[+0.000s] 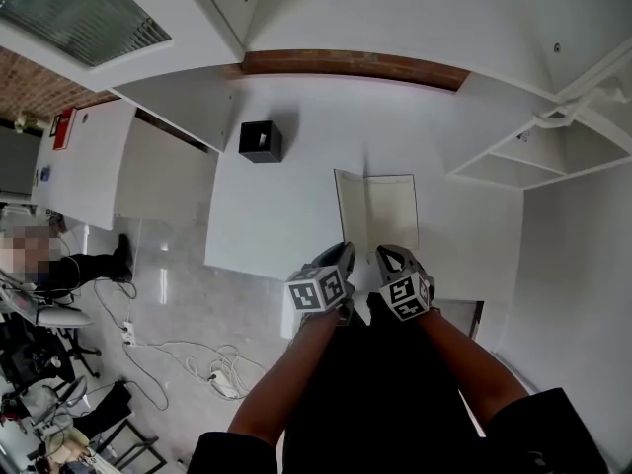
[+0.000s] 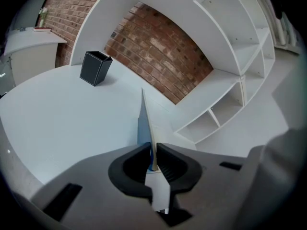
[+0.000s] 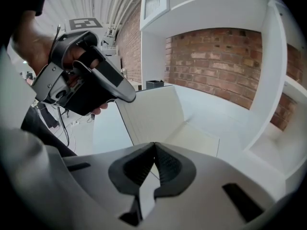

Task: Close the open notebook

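- The left gripper (image 2: 153, 159) has its fingers pinching the near edge of one leaf of the thin, cream-paged notebook (image 2: 146, 121). The leaf stands nearly upright, probably so that it can swing over onto the other half.
- The right gripper (image 3: 154, 164) has its fingers pressed together on nothing. It hangs just beside the flat half, probably ready to steady it.
- The notebook lies at the centre of the head view on the white worktop (image 1: 267, 225). Its pages are blank, and blue shows on the raised leaf's outer face.

Open notebook (image 1: 380, 210) on the white table (image 1: 267, 215) — left gripper (image 1: 347, 249) and right gripper (image 1: 384, 253) at its near edge.
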{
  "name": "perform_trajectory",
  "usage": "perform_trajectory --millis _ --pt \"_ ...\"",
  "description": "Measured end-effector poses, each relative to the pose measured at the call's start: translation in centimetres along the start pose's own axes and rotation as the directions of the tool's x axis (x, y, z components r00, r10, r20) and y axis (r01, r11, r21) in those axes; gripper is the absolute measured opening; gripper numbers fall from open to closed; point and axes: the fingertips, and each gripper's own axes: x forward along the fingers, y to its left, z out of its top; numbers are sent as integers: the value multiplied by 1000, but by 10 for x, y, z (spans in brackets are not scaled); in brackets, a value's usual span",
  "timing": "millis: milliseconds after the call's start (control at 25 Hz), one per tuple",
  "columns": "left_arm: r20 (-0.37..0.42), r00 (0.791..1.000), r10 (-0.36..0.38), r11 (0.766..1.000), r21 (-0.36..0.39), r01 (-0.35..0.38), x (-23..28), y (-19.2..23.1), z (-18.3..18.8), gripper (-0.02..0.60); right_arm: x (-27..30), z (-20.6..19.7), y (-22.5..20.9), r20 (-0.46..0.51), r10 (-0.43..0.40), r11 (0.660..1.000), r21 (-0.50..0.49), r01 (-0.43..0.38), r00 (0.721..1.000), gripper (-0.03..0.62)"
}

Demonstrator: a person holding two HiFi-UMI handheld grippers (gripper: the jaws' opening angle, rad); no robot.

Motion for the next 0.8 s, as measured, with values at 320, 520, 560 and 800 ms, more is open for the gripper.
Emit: perform_trajectory --millis 320,520,560,800 --pt "44 999 10 1000 1 -10 16 -34 -8 38 -12 -17 -31 8 10 1000 24 -10 1000 0" --pt "50 999 8 1000 12 -8 27 -50 -13 38 -19 -25 -50 22 17 997 74 -18 1000 0" --pt "48 999 8 1000 14 -8 30 -53 -14 38 -21 -26 -54 28 17 996 82 -19 999 0" --pt "21 1000 6 999 44 -7 51 -73 -26 38 -28 -33 -76 42 17 989 148 -23 999 0"
